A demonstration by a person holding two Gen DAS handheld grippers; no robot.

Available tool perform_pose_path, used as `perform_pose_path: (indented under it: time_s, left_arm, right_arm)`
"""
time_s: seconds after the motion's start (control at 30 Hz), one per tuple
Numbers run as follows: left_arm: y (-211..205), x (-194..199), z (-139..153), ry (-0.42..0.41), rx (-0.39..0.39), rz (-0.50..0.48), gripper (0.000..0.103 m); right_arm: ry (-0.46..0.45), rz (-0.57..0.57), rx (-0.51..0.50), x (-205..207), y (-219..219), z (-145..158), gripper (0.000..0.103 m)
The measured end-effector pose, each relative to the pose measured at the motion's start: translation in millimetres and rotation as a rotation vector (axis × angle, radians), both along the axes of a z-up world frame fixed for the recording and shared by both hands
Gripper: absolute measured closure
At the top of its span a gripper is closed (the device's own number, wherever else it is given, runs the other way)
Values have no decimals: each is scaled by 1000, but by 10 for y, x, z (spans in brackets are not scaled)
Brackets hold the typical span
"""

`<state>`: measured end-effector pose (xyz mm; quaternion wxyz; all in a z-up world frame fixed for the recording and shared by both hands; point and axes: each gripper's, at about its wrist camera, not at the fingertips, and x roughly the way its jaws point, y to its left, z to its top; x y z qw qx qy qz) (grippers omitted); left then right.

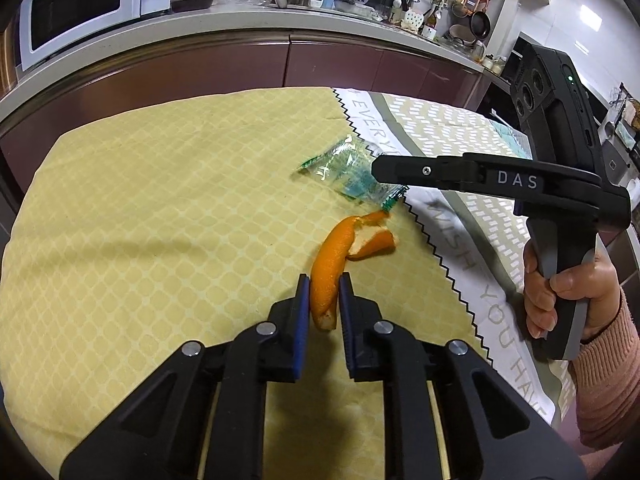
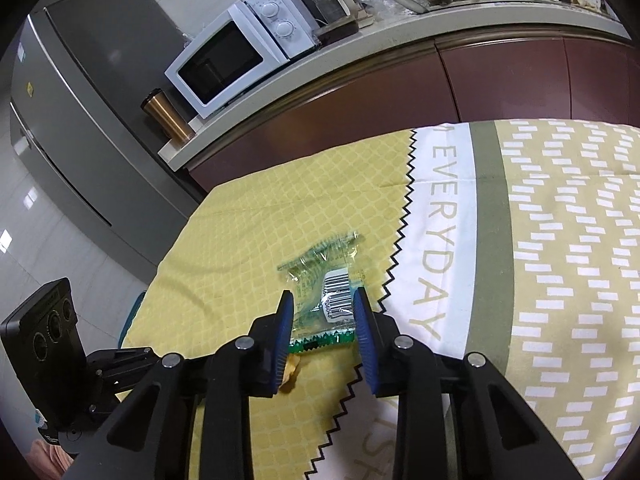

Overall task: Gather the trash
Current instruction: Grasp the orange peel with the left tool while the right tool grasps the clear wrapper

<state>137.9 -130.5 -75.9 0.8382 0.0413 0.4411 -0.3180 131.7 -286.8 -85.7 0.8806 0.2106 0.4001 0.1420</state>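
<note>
Both my grippers on trash

At lower centre, my left gripper (image 1: 325,280) pinches the orange peel (image 1: 332,276) on the yellow cloth (image 1: 160,220); my right gripper (image 2: 322,300) straddles the clear wrapper (image 2: 324,280), pads apparently touching its edges, grip uncertain.

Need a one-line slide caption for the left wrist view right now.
Left gripper closed on a curled orange peel lying on the yellow quilted cloth, crumpled clear green-printed plastic wrapper just beyond.

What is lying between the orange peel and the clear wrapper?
Nothing but bare yellow cloth, a short strip. The left wrist view shows the orange peel tip almost reaching the wrapper.
</note>
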Motion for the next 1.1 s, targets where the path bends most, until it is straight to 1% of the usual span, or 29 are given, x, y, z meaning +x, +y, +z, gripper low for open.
perform_pose_path:
  time_s: [0.2,0.47,0.7,1.1]
  left_arm:
    - [134,-68,58,-7,-26,24,89]
    - [447,-183,200,-45,-50,81,89]
    - [782,-281,247,-50,-62,120,89]
    - [1451,-466,309,-74,-73,231,89]
  right_arm:
    - [-38,6,17,-76,-7,75,74]
    - [-74,28,52,-159,36,148,74]
    - [-88,69,88,-276,223,201,74]
    - [-106,155,129,-394,599,275,74]
